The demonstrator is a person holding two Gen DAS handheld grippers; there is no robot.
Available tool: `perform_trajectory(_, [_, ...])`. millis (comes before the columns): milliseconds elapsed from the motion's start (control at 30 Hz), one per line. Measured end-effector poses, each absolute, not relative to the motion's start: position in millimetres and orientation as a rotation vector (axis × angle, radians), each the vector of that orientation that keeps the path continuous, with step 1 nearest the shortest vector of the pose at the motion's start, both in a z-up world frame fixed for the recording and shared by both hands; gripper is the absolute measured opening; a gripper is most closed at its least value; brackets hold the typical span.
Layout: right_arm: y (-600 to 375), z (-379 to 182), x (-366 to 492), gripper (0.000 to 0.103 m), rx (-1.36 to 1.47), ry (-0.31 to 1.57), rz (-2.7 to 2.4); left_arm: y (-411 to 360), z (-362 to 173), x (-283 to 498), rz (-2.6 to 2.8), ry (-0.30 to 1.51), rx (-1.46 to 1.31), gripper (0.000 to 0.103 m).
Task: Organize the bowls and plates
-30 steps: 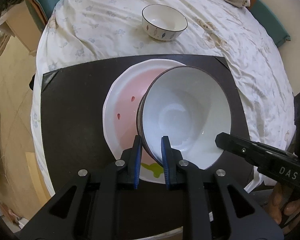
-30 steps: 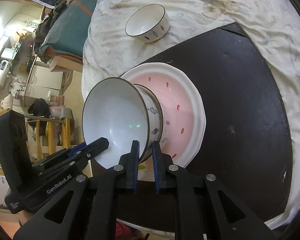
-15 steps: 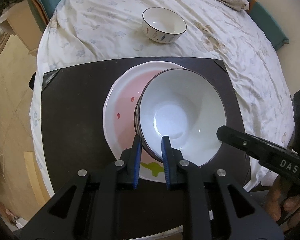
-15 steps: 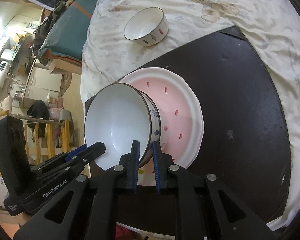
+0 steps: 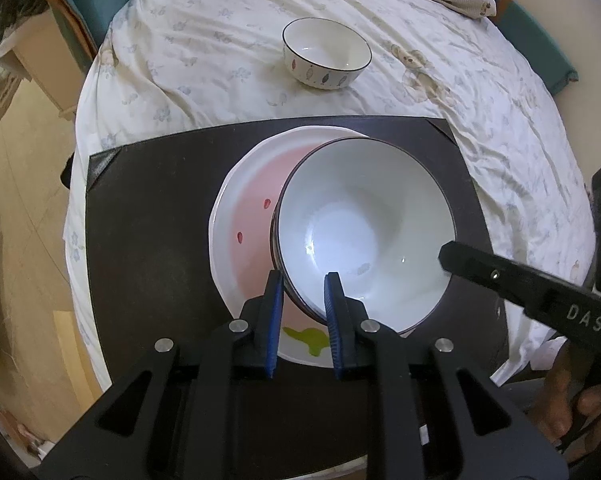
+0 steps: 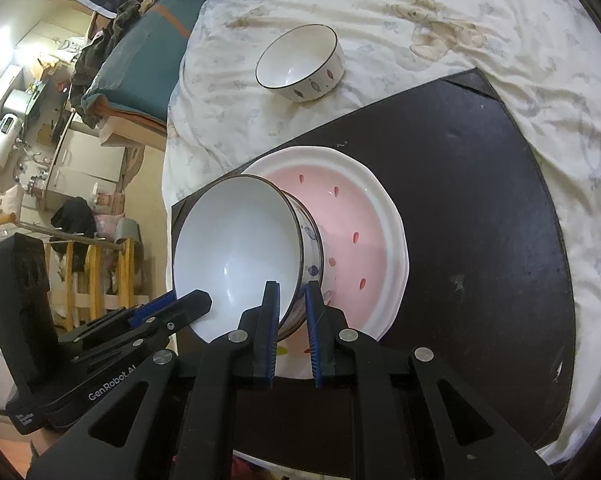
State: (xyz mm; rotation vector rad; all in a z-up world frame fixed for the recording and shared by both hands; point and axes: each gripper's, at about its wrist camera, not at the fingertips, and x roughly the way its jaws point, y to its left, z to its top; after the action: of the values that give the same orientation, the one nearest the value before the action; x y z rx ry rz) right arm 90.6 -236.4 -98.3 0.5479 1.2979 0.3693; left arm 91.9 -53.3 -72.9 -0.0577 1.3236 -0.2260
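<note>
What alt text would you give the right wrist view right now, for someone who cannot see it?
The right gripper clamps the near rim of a large white bowl, tilted over a pink-centred plate on a dark mat. The left gripper grips the bowl's rim from the left. A smaller bowl sits upright on the bedsheet beyond.

Over the last second I've lowered the big bowl [image 5: 364,232] toward the pink plate [image 5: 248,236], levelling it out; it now sits smaller in my view.
</note>
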Motion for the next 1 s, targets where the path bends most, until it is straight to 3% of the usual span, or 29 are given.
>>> perform_trajectory(100, [-237,-95,91,0.016,0.538,1.286,0.366,-54,-74,92,-0.218,1.323,-0.046,0.024])
perform_trajectory(167, [-237,-93,92,0.016,0.535,1.278,0.37,-53,-74,91,-0.207,1.317,-0.045,0.043])
perform_trajectory(333, [-241,-89,89,0.016,0.542,1.26,0.364,-49,-66,89,-0.179,1.27,-0.033,0.064])
perform_trajectory(867, [-247,-72,98,0.018,0.469,1.203,0.316,-22,-50,125,-0.108,1.18,-0.091,0.066])
perform_trajectory(933, [-249,-71,106,0.033,0.432,1.198,0.284,-16,-51,141,-0.112,1.184,-0.135,0.066])
perform_trajectory(967, [-252,-71,110,0.066,0.42,1.192,0.257,-14,-52,148,-0.11,1.182,-0.155,0.066])
perform_trajectory(1000, [-256,-72,115,0.082,0.433,1.182,0.241,-12,-53,153,-0.104,1.179,-0.162,0.066])
